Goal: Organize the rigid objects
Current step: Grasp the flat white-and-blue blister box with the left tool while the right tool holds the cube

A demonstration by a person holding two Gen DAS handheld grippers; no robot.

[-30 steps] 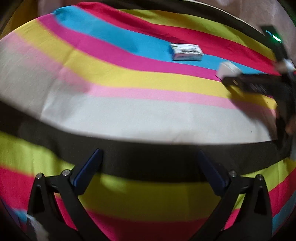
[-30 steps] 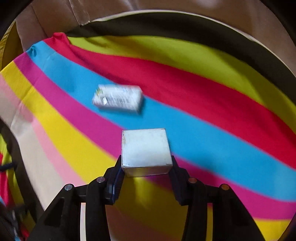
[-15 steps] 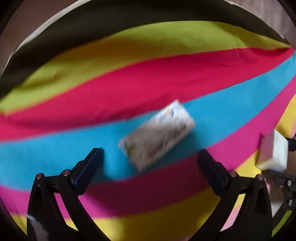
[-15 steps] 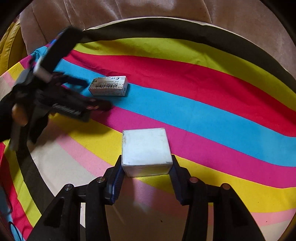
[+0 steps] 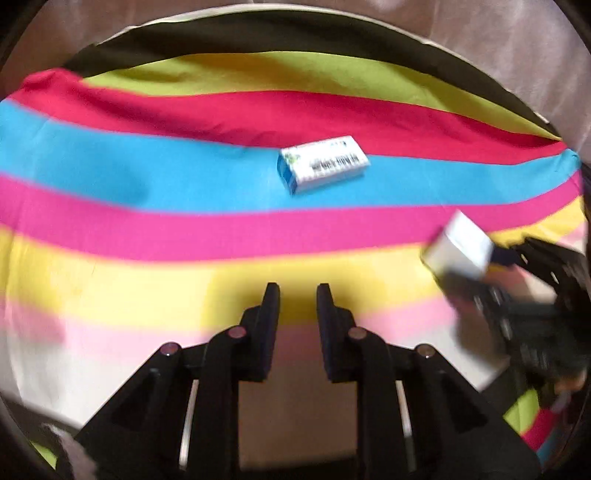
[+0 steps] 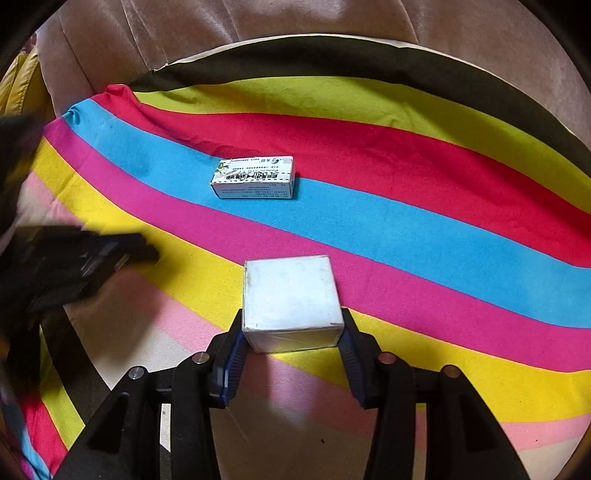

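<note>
A small printed white and blue carton [image 5: 322, 163] lies flat on the blue stripe of a striped cloth [image 5: 147, 221]; it also shows in the right wrist view [image 6: 255, 177]. My right gripper [image 6: 291, 332] is shut on a plain white box [image 6: 290, 295], held above the yellow and pink stripes; the box also shows in the left wrist view [image 5: 460, 245]. My left gripper [image 5: 297, 295] is nearly shut and empty, over the yellow stripe, nearer than the carton. It shows blurred at the left of the right wrist view [image 6: 136, 249].
The striped cloth [image 6: 406, 221] covers a brown cushioned seat whose back [image 6: 295, 18] rises behind the cloth's far edge. The cloth has a black stripe at its far edge [image 5: 295, 40].
My left gripper has closed from wide open to nearly shut and has pulled back from the printed carton. My right gripper still holds the white box and has shifted slightly.
</note>
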